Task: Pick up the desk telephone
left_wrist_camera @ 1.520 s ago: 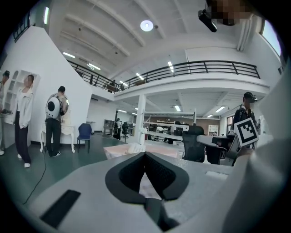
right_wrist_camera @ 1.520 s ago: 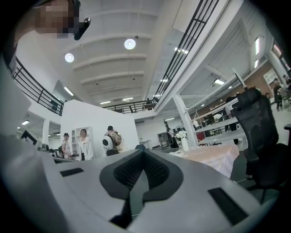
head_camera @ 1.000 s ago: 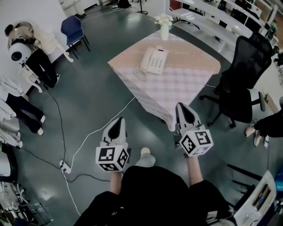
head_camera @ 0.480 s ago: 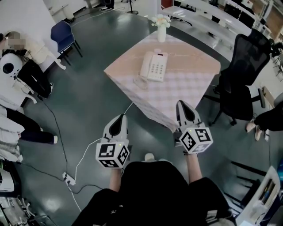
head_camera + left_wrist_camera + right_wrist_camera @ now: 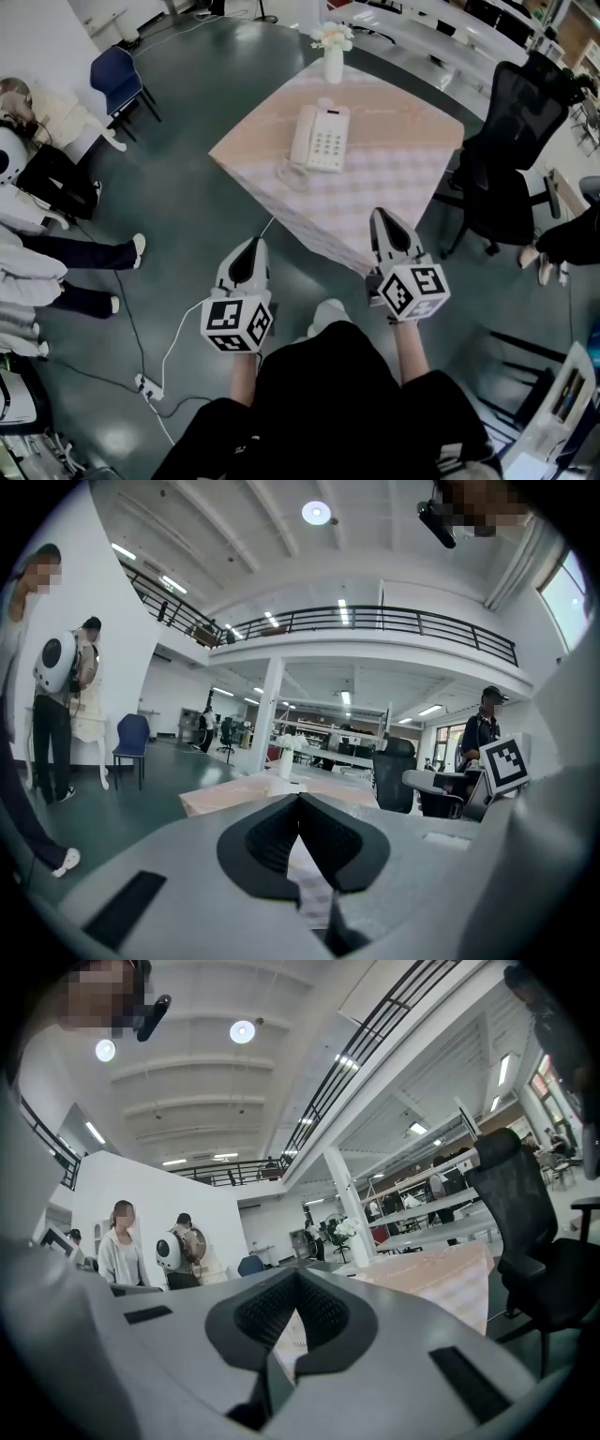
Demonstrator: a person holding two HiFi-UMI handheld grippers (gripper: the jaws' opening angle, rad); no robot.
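Cream desk telephone (image 5: pixel 320 137) is sitting on the table (image 5: pixel 394 192) at twelve o'clock, well beyond the left claw (image 5: pixel 256 243) and right claw (image 5: pixel 379 215), both pinched together and empty, so the approach step is seemingly in hand, calling for nearing it and spreading a claw.

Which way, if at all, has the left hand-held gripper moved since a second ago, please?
Yes: the left hand-held gripper moved forward, toward the table; the floor power strip now lies farther behind it.
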